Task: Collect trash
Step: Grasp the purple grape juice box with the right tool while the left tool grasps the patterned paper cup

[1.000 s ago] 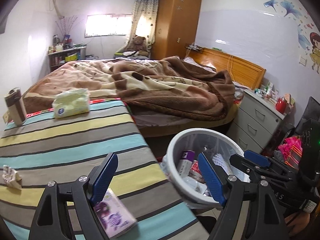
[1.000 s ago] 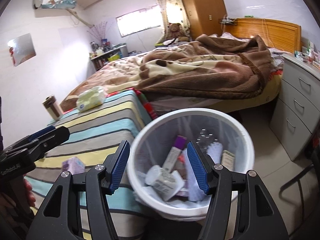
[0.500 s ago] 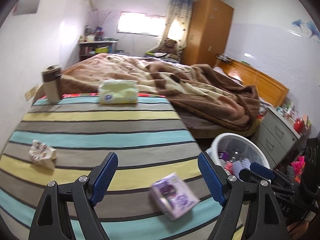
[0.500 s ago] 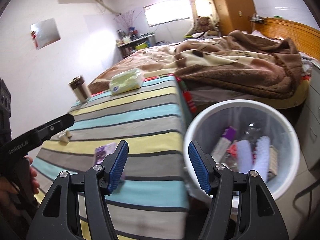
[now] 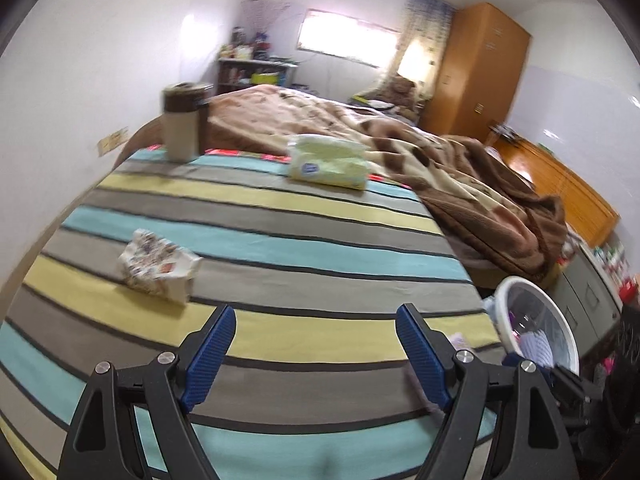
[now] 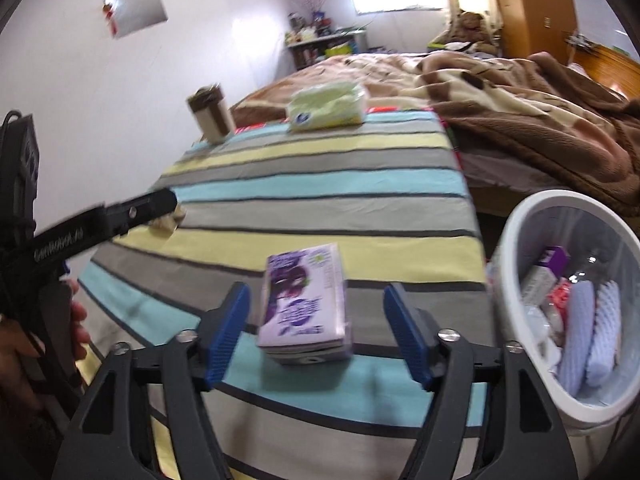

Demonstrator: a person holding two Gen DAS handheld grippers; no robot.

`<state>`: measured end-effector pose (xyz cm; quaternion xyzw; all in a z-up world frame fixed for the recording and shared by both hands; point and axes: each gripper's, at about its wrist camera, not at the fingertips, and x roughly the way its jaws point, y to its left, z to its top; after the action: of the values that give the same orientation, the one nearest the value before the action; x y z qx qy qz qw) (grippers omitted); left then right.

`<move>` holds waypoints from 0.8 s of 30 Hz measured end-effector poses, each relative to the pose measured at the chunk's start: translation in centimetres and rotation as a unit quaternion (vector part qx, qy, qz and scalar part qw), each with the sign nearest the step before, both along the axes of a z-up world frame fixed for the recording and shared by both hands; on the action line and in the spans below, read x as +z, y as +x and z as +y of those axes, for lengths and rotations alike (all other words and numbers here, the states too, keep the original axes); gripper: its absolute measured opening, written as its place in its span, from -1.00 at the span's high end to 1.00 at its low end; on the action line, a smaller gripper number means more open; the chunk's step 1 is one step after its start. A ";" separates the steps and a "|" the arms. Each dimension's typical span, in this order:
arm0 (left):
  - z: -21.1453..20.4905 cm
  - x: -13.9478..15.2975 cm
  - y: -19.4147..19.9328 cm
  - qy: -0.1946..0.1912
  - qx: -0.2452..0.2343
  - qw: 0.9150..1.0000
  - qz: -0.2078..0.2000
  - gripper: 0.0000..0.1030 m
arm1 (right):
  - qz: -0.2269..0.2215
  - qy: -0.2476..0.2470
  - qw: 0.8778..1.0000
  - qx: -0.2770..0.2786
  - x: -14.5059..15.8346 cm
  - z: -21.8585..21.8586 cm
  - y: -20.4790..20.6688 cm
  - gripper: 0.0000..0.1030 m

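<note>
A crumpled printed wrapper (image 5: pixel 158 266) lies on the striped tablecloth (image 5: pixel 280 248), ahead and left of my left gripper (image 5: pixel 316 352), which is open and holds nothing. A purple pack (image 6: pixel 306 300) lies flat on the tablecloth (image 6: pixel 320 184) between the fingers of my right gripper (image 6: pixel 316 328). Its jaws are opening and the pads stand apart from the pack. The white trash bin (image 6: pixel 516 240) with several discarded items stands at the table's right edge, also in the left wrist view (image 5: pixel 508 292). In the right wrist view the left gripper (image 6: pixel 120 216) partly hides the wrapper (image 6: pixel 168 224).
A pale green tissue pack (image 5: pixel 328 160) and a brown-topped thermos (image 5: pixel 182 122) stand at the table's far edge. Beyond them is a bed with a brown blanket (image 5: pixel 460 176). Grey drawers (image 5: pixel 588 300) stand right of the bin. A hand (image 6: pixel 76 320) holds the left gripper.
Both views have swung left from the bin onto the table. The purple pack now lies between the right fingers, which stand wider apart. The crumpled wrapper is nearer the left gripper.
</note>
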<state>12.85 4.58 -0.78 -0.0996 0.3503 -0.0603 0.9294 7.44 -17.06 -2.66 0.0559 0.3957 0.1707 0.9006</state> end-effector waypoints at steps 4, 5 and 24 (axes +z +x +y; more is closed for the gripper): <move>2.9 -1.1 0.7 -0.009 0.036 0.999 0.016 -0.59 | 0.006 -0.011 1.000 0.008 -0.4 0.9 0.4 -0.46; 3.9 -1.4 0.8 -0.015 0.047 0.999 0.021 -0.59 | 0.007 -0.019 1.000 0.007 -0.5 1.2 0.5 -0.46; 11.2 -4.4 5.3 -0.067 0.133 0.987 0.061 -0.59 | 0.020 -0.057 0.998 -0.013 -1.3 2.7 2.5 -0.12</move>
<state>18.16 15.81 -5.14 -0.2113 0.3854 0.0469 0.8970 9.89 -14.31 -3.92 0.0131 0.4223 0.1351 0.8962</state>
